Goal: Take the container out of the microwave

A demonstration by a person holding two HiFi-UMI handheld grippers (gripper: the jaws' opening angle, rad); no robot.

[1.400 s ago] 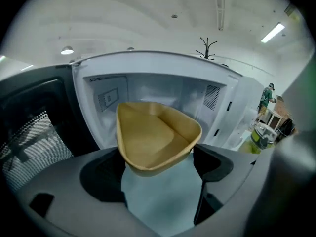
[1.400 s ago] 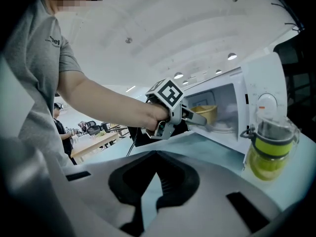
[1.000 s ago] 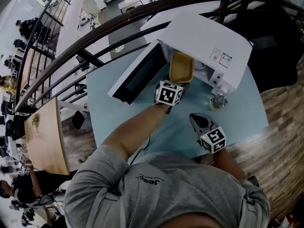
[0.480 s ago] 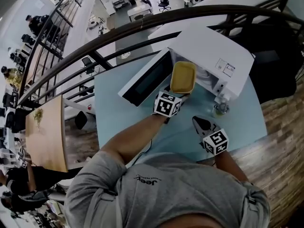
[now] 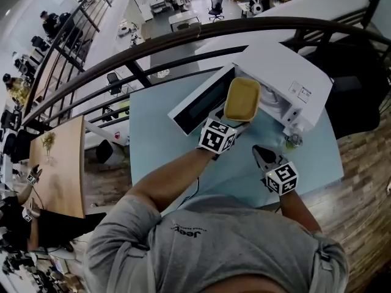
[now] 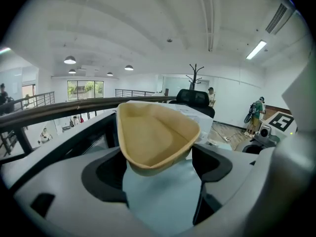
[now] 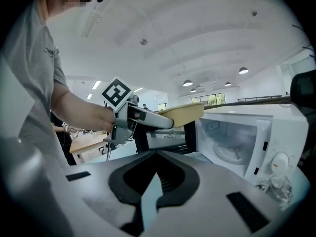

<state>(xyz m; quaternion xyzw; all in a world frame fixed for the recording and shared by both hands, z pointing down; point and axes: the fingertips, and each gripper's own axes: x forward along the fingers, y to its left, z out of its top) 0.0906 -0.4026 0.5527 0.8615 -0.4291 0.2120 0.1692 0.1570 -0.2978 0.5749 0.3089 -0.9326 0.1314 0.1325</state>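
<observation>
- The right gripper (image 7: 157, 154) is seen with its fingers (image 7: 183, 179) brought together at the tips, nothing caught between them. A sliver of pale blue desk (image 7: 149, 201) is shown through the slit below.
- A yellow container (image 7: 190, 112) is held by its rim in the left gripper (image 7: 170, 122), which is grasped by a hand (image 7: 84, 115).
- The microwave (image 7: 281, 132) is seen at the right with its door (image 7: 163, 138) swung open and its turntable (image 7: 236, 154) visible inside.
</observation>
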